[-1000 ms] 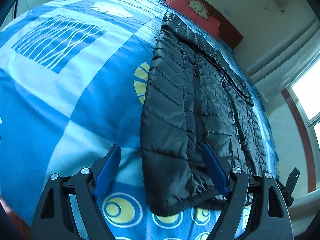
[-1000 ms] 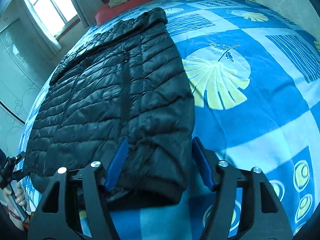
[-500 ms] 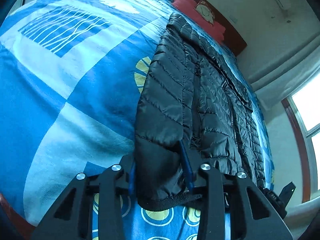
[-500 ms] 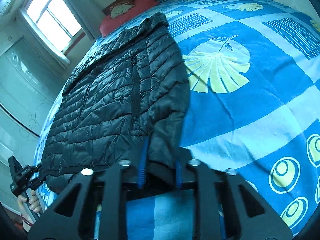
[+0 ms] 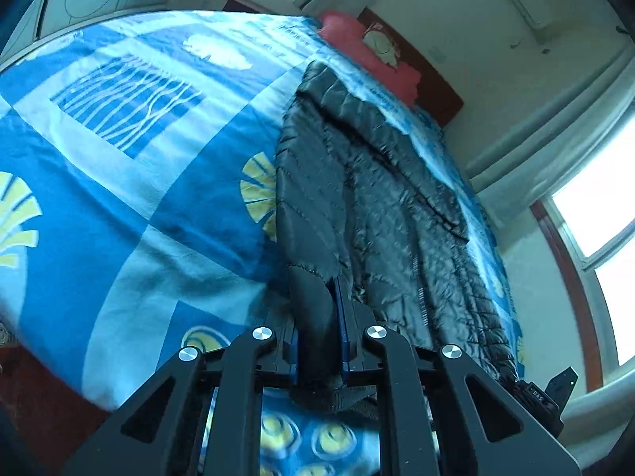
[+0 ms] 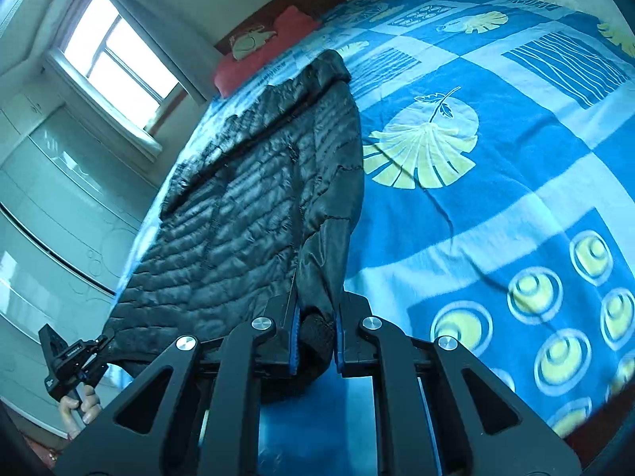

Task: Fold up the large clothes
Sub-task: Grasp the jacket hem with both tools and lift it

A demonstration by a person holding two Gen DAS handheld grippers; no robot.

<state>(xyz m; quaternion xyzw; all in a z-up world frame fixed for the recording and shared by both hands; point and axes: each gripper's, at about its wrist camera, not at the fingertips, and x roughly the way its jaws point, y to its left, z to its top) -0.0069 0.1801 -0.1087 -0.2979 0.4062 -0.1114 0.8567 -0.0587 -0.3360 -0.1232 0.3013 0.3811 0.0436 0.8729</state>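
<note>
Left wrist camera: sits just behind left gripper [image 5: 317, 329], looks forward and down along fingers, very near hem of black jacket [image 5: 377, 206], bed [image 5: 119, 182] stretching ahead toward red pillow [image 5: 369, 55], window to its right.

Right wrist camera: same seat behind right gripper [image 6: 315, 333], window to its left.

Shared: jacket, bed, pillow; left gripper [image 6: 71, 361] seen low at its left.
</note>
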